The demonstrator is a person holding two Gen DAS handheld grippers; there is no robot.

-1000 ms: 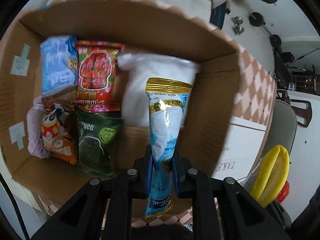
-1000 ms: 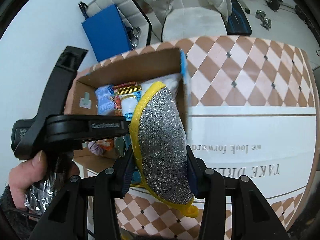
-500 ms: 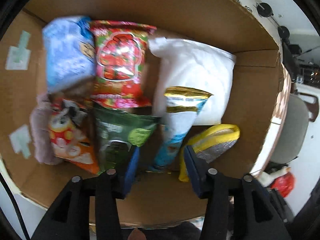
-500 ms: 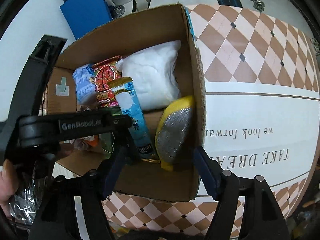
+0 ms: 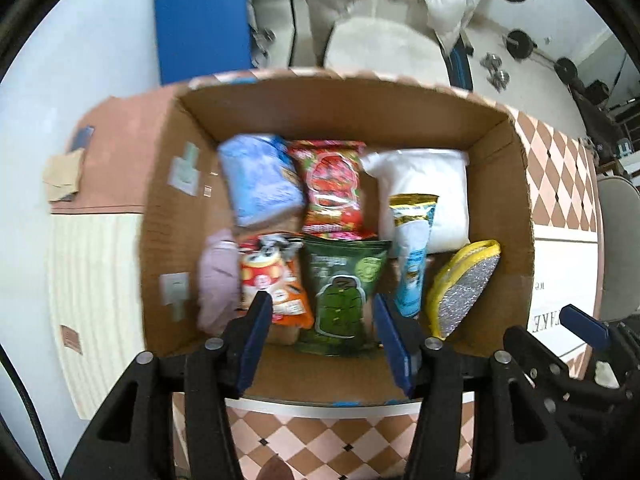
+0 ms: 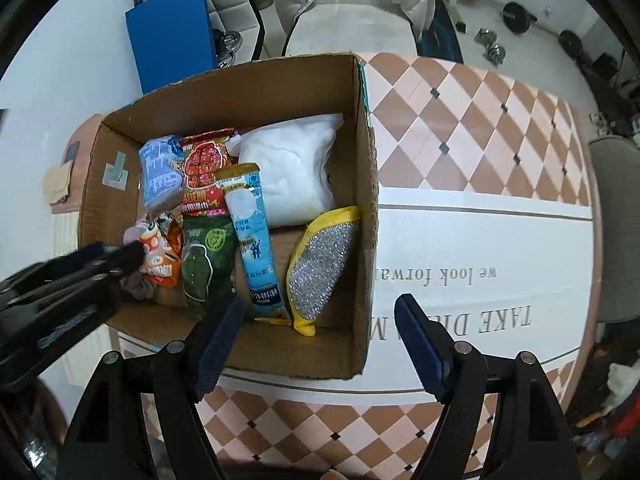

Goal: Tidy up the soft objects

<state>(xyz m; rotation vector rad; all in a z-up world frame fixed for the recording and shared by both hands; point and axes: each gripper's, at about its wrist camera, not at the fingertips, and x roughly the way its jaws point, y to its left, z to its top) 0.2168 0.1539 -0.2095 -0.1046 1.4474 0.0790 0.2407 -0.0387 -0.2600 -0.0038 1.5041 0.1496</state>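
Note:
An open cardboard box (image 5: 520, 184) (image 6: 368, 184) holds several soft packs. The long blue-and-white pack with a gold top (image 5: 412, 256) (image 6: 252, 240) lies in it beside the yellow-edged silver scouring pad (image 5: 464, 288) (image 6: 324, 264), which leans at the box's right wall. My left gripper (image 5: 320, 312) hangs above the box, jaws opening with nothing between them. My right gripper (image 6: 320, 308) also stands over the box's near right corner, jaws opening and empty. The left gripper (image 6: 92, 256) shows at the left of the right wrist view.
In the box also lie a white pillow-like bag (image 5: 424, 184), a red pack (image 5: 332, 184), a blue pack (image 5: 260, 180), a green pack (image 5: 344, 288), an orange pack (image 5: 272, 280) and a pink cloth (image 5: 216, 288). The box stands on a checkered tablecloth (image 6: 480, 120).
Both grippers have opened: the left let go of the blue-and-white pack and the right let go of the scouring pad, which now lie in the box. The left gripper has risen above the box.

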